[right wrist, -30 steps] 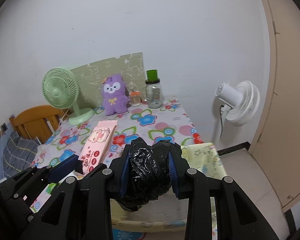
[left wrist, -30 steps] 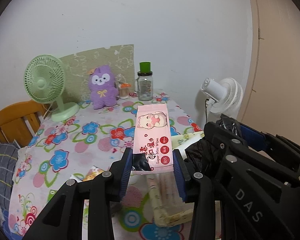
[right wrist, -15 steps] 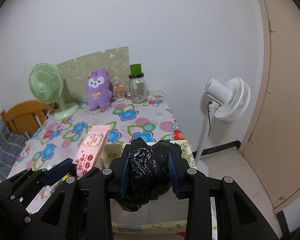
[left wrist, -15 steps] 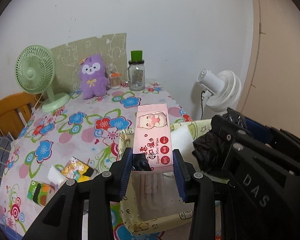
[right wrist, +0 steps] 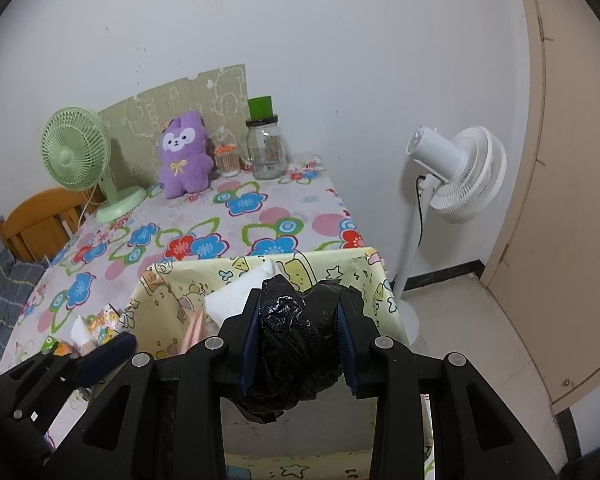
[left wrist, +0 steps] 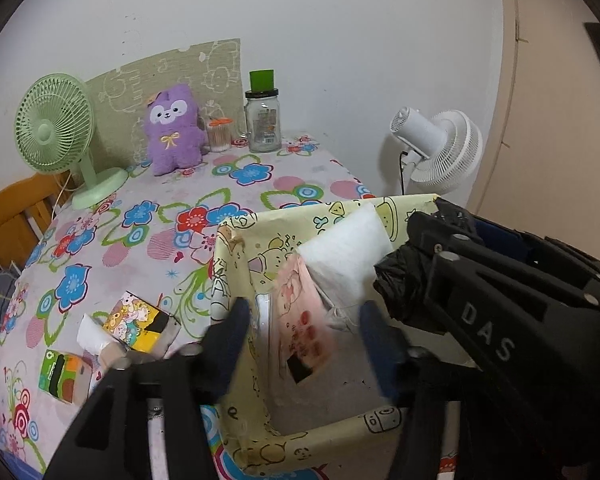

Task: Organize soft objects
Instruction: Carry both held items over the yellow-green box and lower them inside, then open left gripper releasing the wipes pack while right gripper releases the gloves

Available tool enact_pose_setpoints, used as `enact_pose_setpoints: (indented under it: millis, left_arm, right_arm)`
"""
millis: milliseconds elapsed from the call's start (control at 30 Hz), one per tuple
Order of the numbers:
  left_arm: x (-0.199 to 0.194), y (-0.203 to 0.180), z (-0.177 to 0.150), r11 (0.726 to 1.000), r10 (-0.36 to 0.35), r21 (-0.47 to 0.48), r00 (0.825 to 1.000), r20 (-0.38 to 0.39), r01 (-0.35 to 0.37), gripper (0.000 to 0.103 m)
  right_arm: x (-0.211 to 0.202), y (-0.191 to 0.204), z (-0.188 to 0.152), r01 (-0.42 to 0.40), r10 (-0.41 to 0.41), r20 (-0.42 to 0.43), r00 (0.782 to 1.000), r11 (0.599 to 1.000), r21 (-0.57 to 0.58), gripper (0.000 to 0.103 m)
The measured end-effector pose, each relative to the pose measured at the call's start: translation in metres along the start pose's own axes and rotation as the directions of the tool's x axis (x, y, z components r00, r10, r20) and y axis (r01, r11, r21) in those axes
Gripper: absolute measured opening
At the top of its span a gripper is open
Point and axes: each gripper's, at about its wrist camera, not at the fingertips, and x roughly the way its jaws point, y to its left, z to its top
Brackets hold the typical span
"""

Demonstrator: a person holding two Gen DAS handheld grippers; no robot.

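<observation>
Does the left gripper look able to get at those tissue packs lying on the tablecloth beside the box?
Probably yes. The left gripper is open, its jaws just widened and the pink wipes pack is dropping free into the box. The tissue packs lie uncovered just left of the box.

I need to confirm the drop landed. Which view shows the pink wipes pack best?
The left wrist view: the pink wipes pack lies tilted inside the yellow box, clear of the left gripper, whose jaws have just been opening. The right wrist view shows only a pink sliver.
</observation>
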Motion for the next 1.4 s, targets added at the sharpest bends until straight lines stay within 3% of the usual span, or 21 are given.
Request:
enact_pose_setpoints:
  millis: [167, 333, 533, 733, 1233, 1400]
  left_arm:
    - [0.002, 0.001, 0.002, 1.0, -0.001, -0.002, 1.0, 0.005, 0.001, 0.067]
    - [0.004, -0.004, 0.003, 1.0, -0.006, 0.009, 1.0, 0.005, 0.006, 0.079]
    - [0.004, -0.004, 0.008, 0.999, -0.037, -0.003, 0.999, -0.005, 0.037, 0.088]
    - [-0.001, -0.003, 0.011, 1.0, -0.028, -0.002, 1.0, 0.002, 0.028, 0.096]
    - [-0.035, 0.009, 0.016, 0.999, -0.032, 0.003, 0.998, 0.056, 0.032, 0.096]
    - [-0.049, 0.016, 0.015, 1.0, -0.003, 0.014, 0.997, 0.077, 0.002, 0.096]
  right_arm:
    - [0.006, 0.0, -0.002, -0.024, 0.024, -0.028, 0.999, 1.0, -0.002, 0.045]
    - [0.008, 0.003, -0.003, -0.045, 0.044, -0.046, 0.998, 0.999, -0.015, 0.073]
    - [0.001, 0.008, -0.002, -0.04, 0.039, -0.039, 0.998, 0.999, -0.033, 0.086]
    - [-0.007, 0.009, 0.0, -0.026, 0.025, -0.027, 0.999, 0.999, -0.027, 0.089]
    - [-0.043, 0.026, 0.008, -0.014, 0.015, 0.029, 0.999, 1.0, -0.017, 0.091]
    - [-0.055, 0.036, 0.009, -0.002, 0.003, 0.042, 0.999, 1.0, -0.023, 0.091]
